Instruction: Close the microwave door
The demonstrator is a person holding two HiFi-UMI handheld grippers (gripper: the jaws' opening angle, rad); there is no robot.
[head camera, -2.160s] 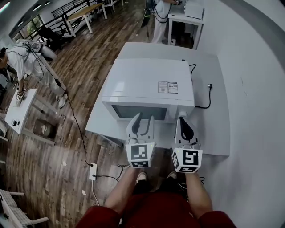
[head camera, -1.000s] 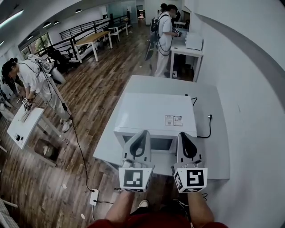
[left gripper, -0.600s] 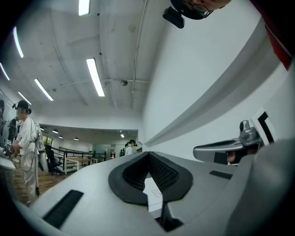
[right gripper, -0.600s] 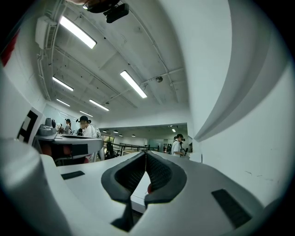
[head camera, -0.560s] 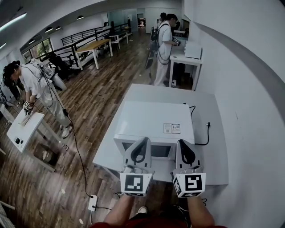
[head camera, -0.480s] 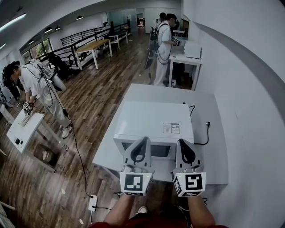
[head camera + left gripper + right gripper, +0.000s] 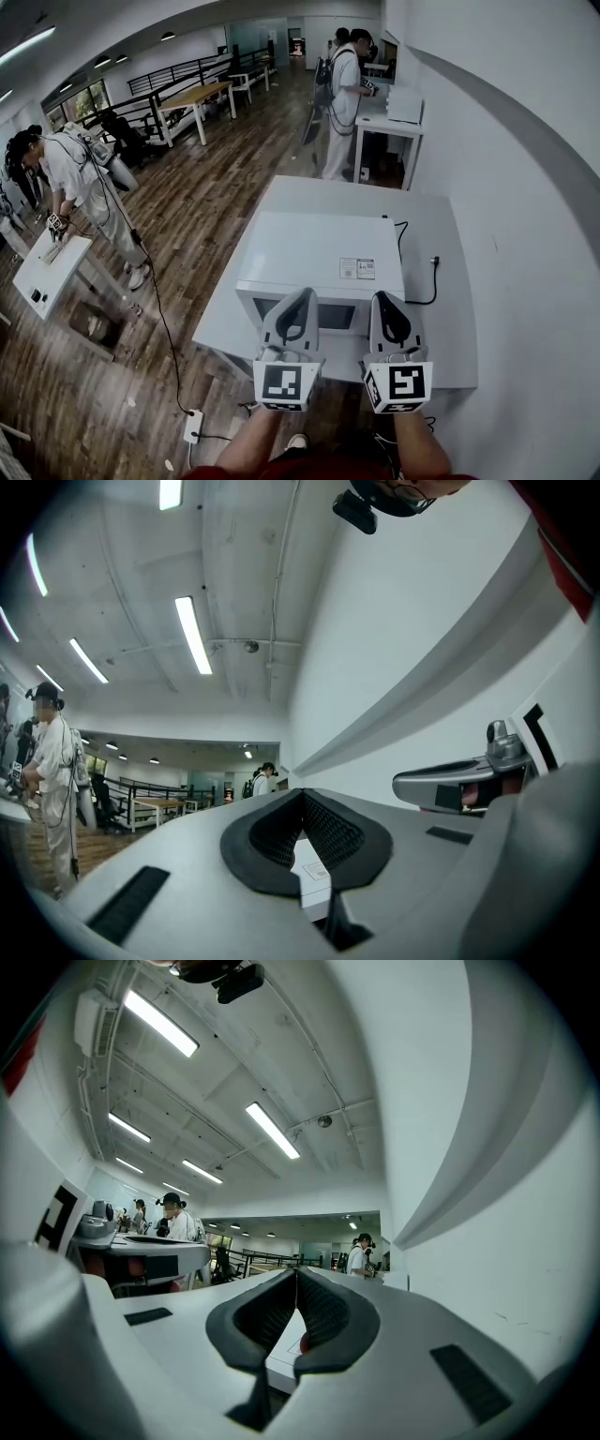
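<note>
Microwave (image 7: 323,253), door shut, sits on white table (image 7: 441,319) beside the wall (image 7: 534,234), cord (image 7: 427,281) at its right; left gripper (image 7: 302,298) and right gripper (image 7: 386,302), jaws together, empty, hover before its front; open floor (image 7: 206,216) lies left.

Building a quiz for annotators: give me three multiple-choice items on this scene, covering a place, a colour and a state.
1. Where does the plug lie? A on a chair; B on the table, right of the microwave; C atop the microwave.
2. The microwave's colour? A black; B red; C white.
3. The door is: A wide open; B shut; C removed.

1 B, the plug rests on the table beside it; 2 C, white casing; 3 B, the door sits flush with the front.
</note>
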